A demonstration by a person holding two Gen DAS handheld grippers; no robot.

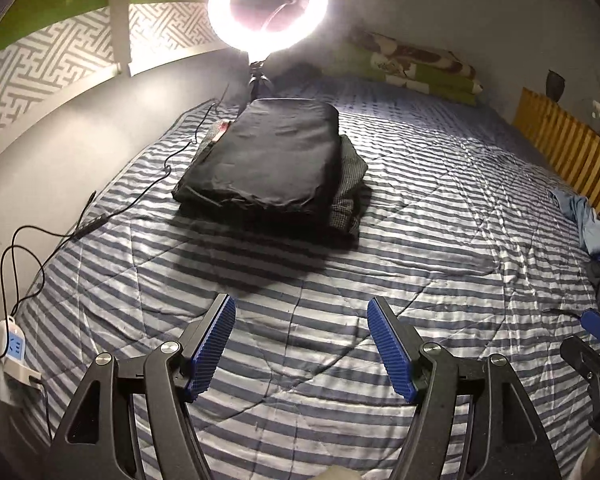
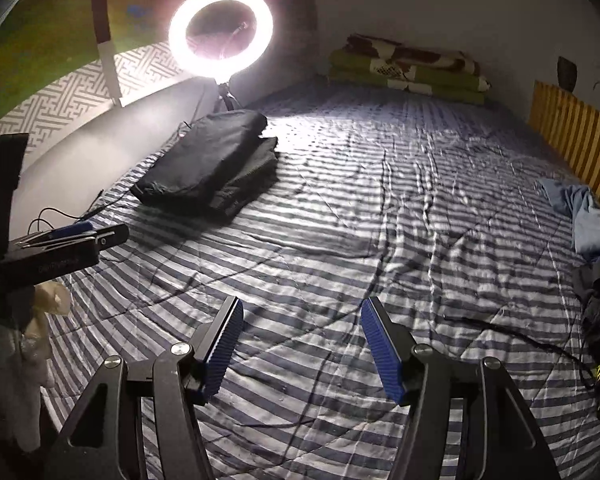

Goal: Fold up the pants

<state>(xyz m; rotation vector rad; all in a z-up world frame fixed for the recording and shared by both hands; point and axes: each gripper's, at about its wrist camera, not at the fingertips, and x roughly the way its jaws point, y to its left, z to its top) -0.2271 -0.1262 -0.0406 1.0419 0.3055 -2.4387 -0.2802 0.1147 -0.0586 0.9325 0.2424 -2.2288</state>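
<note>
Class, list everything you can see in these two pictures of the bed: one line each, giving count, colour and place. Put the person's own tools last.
Quilt: one, blue and white stripes, covering the bed.
Folded stack: one pile, black, far left of the quilt near the lamp.
Ring lamp: one, white, lit, behind the stack.
Blanket: one, green and brown, folded at the far wall.
Loose clothes: one heap, light blue over dark, at the right edge.
Rail: one, yellow wooden slats, right side.
Power strip: one, white, near left, with black cable.
Left tongs: one, black with blue pads, open, empty.
Right tongs: one, same colours, open, empty.
</note>
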